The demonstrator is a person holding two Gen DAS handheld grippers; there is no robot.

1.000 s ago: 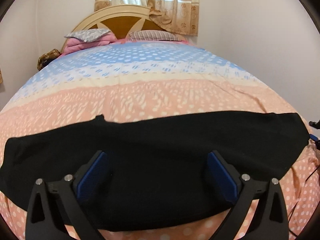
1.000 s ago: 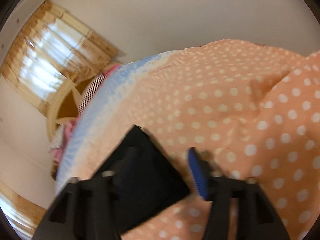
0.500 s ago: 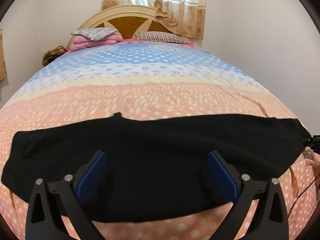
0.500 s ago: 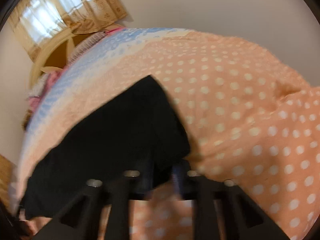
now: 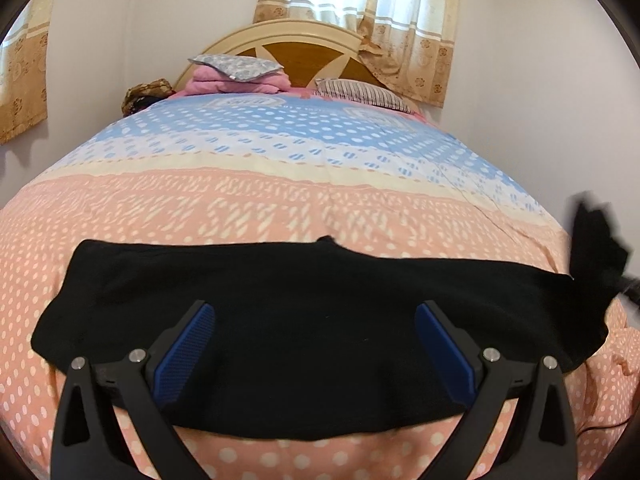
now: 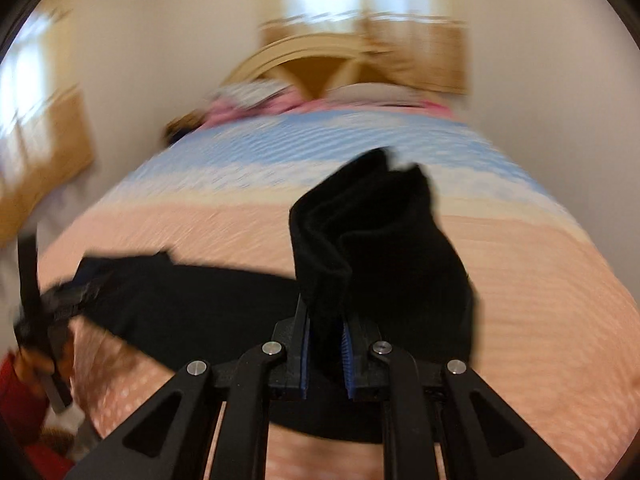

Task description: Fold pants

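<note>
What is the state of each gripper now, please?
Left gripper: open, holding nothing, over the black fabric pants.
Right gripper: closed on one end of the pants, which is lifted.

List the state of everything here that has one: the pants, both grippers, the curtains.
black pants: spread flat across the bedspread, right end lifted
right gripper: shut on the pants' raised end
left gripper: open, empty, over the pants
curtains: drawn, light coming through
</note>
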